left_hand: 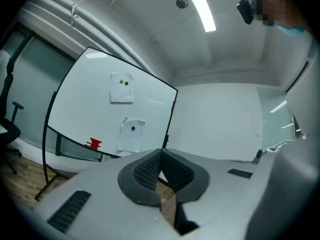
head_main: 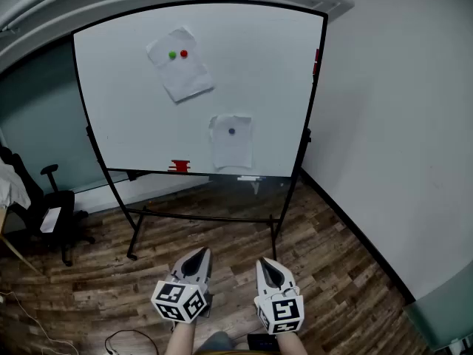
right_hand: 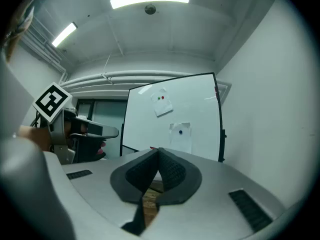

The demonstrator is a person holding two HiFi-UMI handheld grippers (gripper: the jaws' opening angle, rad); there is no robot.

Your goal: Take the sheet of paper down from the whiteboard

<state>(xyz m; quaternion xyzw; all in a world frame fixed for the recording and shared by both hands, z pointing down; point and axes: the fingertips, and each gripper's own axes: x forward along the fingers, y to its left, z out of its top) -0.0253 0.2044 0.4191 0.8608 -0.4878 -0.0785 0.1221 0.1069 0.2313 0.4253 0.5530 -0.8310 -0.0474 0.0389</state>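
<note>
My left gripper (head_main: pixel 198 255) and right gripper (head_main: pixel 266 265) sit pressed together, empty, well apart from the whiteboard (head_main: pixel 118 87). I should step in, spread one, and pinch the lower sheet (head_main: pixel 231 148) below its blue magnet (head_main: pixel 231 131).

A whiteboard (head_main: pixel 126 95) stands straight ahead on the floor (head_main: pixel 332 265), with a wall (head_main: pixel 399 124) close on its right. High on it hangs the upper sheet of paper (head_main: pixel 185 76) under two magnets (head_main: pixel 178 54) (side by side). The lower sheet of paper (head_main: pixel 231 150) hangs below and to the right, under one magnet (head_main: pixel 231 131). An office chair (head_main: pixel 52 217) sits left of the board. The left gripper (head_main: pixel 198 253) and right gripper (head_main: pixel 265 262) sit side by side nearest the viewer, well apart from the board.
</note>
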